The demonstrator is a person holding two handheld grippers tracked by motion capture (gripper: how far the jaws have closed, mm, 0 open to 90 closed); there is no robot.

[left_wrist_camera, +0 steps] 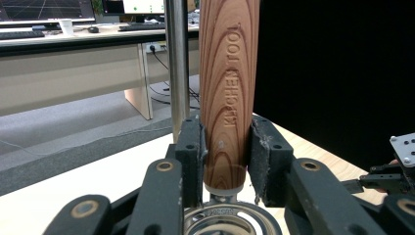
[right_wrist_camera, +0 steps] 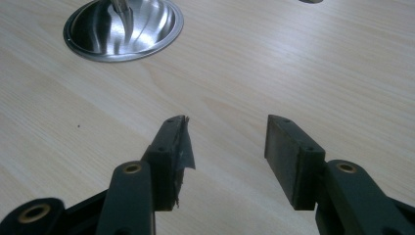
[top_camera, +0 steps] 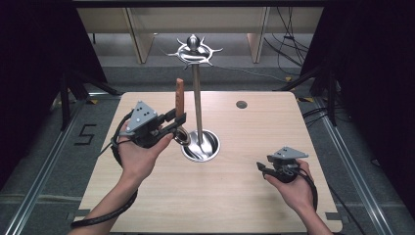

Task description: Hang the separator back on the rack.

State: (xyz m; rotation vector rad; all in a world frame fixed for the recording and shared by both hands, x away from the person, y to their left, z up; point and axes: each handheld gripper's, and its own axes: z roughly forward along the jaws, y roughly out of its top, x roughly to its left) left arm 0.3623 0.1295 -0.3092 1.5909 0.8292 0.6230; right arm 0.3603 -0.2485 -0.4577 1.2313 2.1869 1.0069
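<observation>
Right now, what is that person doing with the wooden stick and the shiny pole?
A person holds a gripper in each hand at a wooden table. The left gripper is shut on a kitchen tool's wooden handle, held upright beside the metal stand, which has hooks on top. The tool's metal end hangs just above the stand's round base. The right gripper is open, with nothing between its jaws, low over the table.

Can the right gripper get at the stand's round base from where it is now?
Probably yes: the right gripper is open, and bare table lies between it and the base.
</observation>
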